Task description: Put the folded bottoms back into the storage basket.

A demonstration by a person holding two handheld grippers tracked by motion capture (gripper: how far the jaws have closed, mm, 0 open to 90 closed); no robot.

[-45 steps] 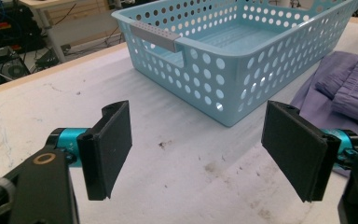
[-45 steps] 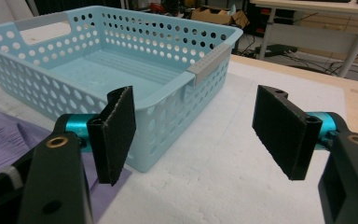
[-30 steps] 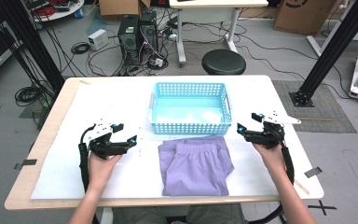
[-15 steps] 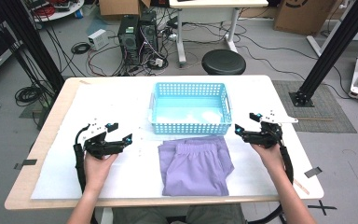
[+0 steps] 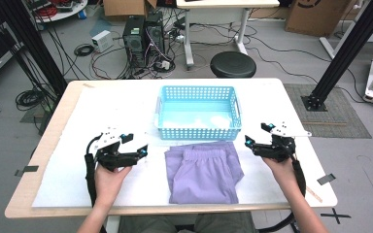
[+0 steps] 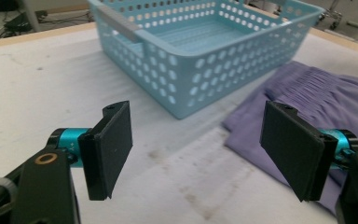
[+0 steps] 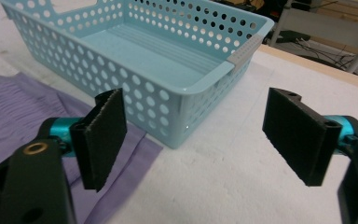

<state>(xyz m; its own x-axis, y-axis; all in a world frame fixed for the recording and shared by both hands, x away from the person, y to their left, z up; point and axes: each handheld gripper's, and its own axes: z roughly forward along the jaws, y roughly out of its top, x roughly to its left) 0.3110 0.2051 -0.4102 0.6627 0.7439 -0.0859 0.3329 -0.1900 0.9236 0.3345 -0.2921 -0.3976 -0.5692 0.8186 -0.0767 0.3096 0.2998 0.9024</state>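
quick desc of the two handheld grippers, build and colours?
Both match: the left gripper and right gripper have black bodies, flat black rectangular jaw pads on teal cylindrical mounts, a brass-coloured ring on the frame and a pale plate on top. A black cable trails back along each bare forearm.

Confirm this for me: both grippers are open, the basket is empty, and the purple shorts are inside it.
One thing is wrong: the shorts are not inside the basket. The high view shows them flat on the table, just in front of it, nearer the person. The rest holds: the basket is empty, and the left gripper and right gripper are both open.
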